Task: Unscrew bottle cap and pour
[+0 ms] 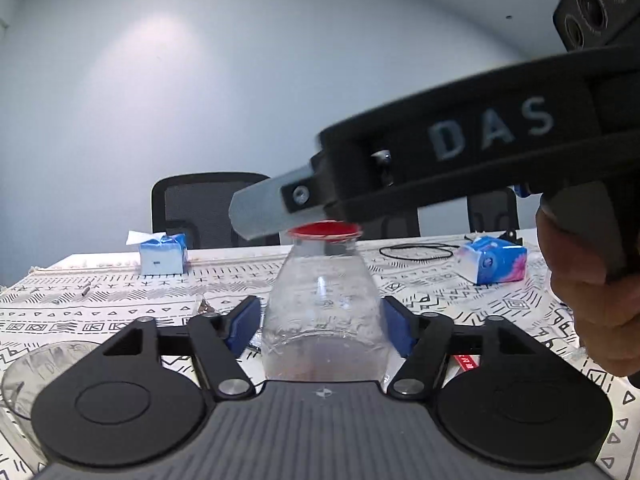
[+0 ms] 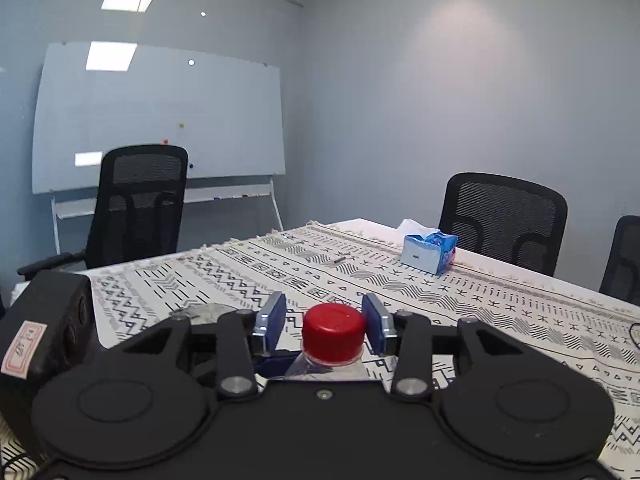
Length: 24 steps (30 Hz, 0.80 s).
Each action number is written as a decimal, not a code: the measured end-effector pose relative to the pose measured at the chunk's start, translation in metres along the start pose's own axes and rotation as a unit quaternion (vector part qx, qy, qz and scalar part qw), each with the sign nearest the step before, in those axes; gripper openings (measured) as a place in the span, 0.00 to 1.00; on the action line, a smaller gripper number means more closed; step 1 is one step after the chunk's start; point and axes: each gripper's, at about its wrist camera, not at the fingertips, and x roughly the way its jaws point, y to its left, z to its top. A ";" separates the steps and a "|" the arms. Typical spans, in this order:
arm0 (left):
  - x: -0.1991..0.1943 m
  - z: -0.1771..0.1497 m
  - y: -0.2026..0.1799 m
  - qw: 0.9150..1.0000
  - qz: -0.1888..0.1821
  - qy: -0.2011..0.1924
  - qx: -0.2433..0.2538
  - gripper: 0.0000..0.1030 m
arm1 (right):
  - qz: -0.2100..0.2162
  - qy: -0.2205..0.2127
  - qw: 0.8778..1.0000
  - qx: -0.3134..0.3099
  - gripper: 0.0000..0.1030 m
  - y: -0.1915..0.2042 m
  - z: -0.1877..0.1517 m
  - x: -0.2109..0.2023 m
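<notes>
A clear plastic bottle (image 1: 322, 312) with a red cap (image 1: 325, 231) stands upright on the patterned tablecloth. My left gripper (image 1: 320, 330) is shut on the bottle's body, blue pads pressed to both sides. My right gripper (image 2: 325, 322) comes in from the right at cap height; in the left wrist view its grey finger (image 1: 264, 210) reaches over the cap. In the right wrist view the red cap (image 2: 333, 332) sits between the blue pads (image 2: 276, 322), with a gap on each side, so the right gripper is open around it.
A clear glass (image 1: 36, 376) stands at the lower left. Two blue tissue packs (image 1: 163, 256) (image 1: 494, 260) and a black cable (image 1: 416, 251) lie toward the table's far edge. Black chairs (image 2: 504, 220) stand around the table; a whiteboard (image 2: 160, 116) stands beyond it.
</notes>
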 end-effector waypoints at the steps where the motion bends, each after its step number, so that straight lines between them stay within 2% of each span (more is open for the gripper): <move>1: 0.003 0.000 0.002 1.000 -0.005 0.003 -0.001 0.58 | -0.002 0.001 1.000 0.004 0.32 0.000 -0.001 0.001; 4: 0.018 -0.003 0.013 1.000 -0.012 0.009 -0.007 0.53 | -0.004 -0.003 1.000 0.023 0.32 -0.001 -0.004 0.001; 8: 0.031 -0.005 0.014 1.000 -0.015 0.011 0.004 0.51 | 0.003 -0.012 1.000 0.018 0.32 -0.004 -0.010 -0.001; 12: 0.021 -0.007 0.002 1.000 -0.014 0.011 0.002 0.51 | 0.003 0.003 1.000 0.027 0.32 -0.006 -0.003 0.004; 15: 0.021 -0.007 0.001 1.000 -0.014 0.012 0.003 0.51 | -0.001 -0.008 0.999 0.037 0.31 -0.007 -0.007 0.005; 19: 0.016 -0.006 -0.001 1.000 -0.022 0.013 0.009 0.50 | 0.026 -0.032 0.999 0.024 0.31 -0.014 -0.016 0.003; 24: 0.011 -0.005 -0.003 0.999 -0.033 0.013 0.012 0.50 | 0.109 -0.061 0.992 0.004 0.31 -0.040 -0.024 0.004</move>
